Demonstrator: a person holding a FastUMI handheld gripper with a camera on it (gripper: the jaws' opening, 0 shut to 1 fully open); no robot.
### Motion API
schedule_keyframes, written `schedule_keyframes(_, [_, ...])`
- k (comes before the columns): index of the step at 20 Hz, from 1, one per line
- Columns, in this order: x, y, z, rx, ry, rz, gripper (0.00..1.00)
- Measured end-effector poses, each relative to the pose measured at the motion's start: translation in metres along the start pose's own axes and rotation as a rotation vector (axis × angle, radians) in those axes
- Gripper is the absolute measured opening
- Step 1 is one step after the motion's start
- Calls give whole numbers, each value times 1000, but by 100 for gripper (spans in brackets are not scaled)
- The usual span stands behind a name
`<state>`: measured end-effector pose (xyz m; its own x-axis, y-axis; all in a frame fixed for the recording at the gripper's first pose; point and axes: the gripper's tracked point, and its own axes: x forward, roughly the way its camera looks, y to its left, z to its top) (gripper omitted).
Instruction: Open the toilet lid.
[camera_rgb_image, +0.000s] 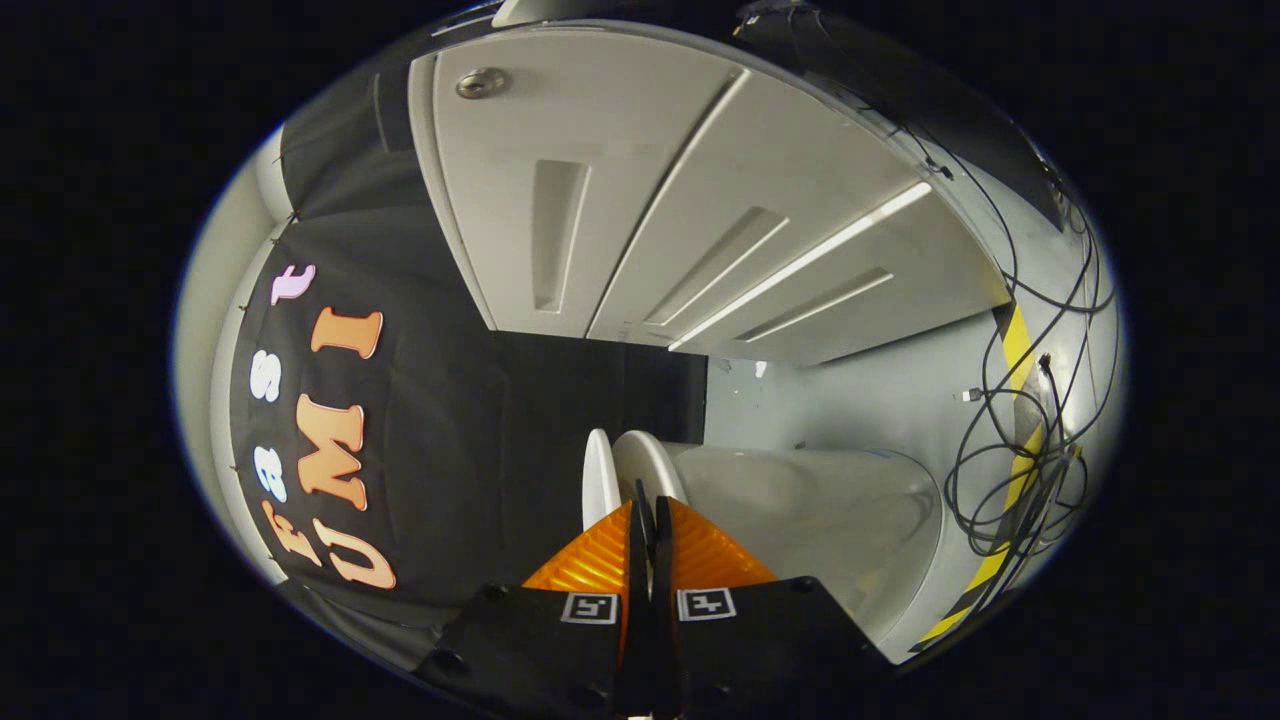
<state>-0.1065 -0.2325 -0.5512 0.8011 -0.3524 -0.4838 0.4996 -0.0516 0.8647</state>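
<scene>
The view is rolled on its side. A white toilet (810, 510) lies just beyond the fingers, its bowl stretching off to the right. Its thin white lid (598, 475) stands a small gap apart from the seat (650, 458), and both show edge-on just past the fingertips. My gripper (650, 505) is shut, with only a thin dark slit between the fingers. I see nothing held in that slit. The tips reach the edge of the seat, just right of the lid. Whether they touch it I cannot tell.
A white panelled door (640, 200) with a round metal lock (482, 82) spans the far side. The black cloth wall (470, 420) stands left of the toilet. Black cables (1010, 450) and yellow-black tape (1015, 350) lie on the grey surface (880, 400) to the right.
</scene>
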Motion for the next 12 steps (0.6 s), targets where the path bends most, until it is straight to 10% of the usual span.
schedule_keyframes(12, [-29, 94, -9, -133, -65, 114, 8])
